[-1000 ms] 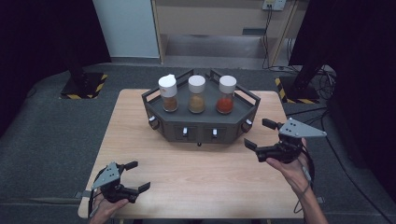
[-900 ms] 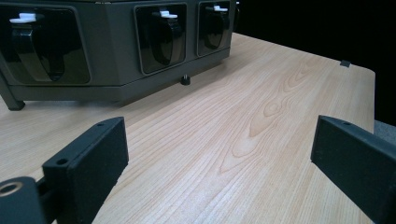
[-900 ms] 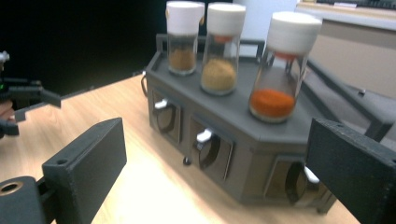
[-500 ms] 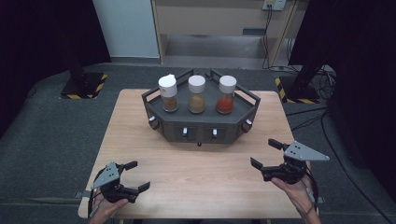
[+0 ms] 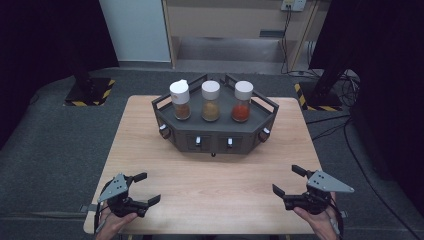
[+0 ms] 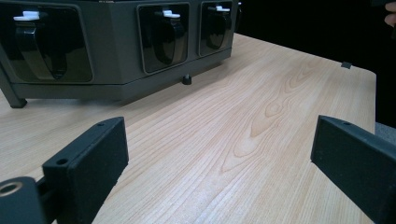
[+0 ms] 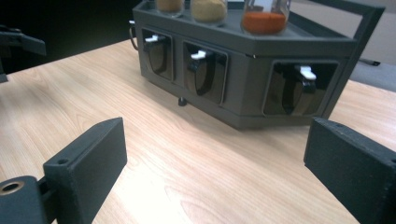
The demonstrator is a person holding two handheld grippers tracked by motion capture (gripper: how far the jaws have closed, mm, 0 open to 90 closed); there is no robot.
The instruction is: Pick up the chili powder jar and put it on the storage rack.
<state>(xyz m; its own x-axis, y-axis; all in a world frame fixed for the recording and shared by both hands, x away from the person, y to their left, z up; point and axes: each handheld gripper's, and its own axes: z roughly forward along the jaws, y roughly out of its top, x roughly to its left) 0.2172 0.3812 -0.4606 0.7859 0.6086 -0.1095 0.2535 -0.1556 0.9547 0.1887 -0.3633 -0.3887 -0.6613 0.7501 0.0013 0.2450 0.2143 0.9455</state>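
Near the spice rack (image 5: 215, 127): both tongs idle.
We see left tongs (image 5: 141, 188) and right tongs (image 5: 289, 180) spread wide, empty, well short of it.

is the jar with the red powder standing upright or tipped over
Upright. The red powder jar stands straight on the dark rack with its white cap on top, in line with the other two jars.

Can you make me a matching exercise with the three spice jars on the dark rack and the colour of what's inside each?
Things:
1. left jar
2. middle jar
3. right jar

Contents:
A. bright red-orange powder
B. brown powder
C. mustard-yellow powder

All three stand upright on the dark rack, white caps on.

Pairs: 1-B, 2-C, 3-A
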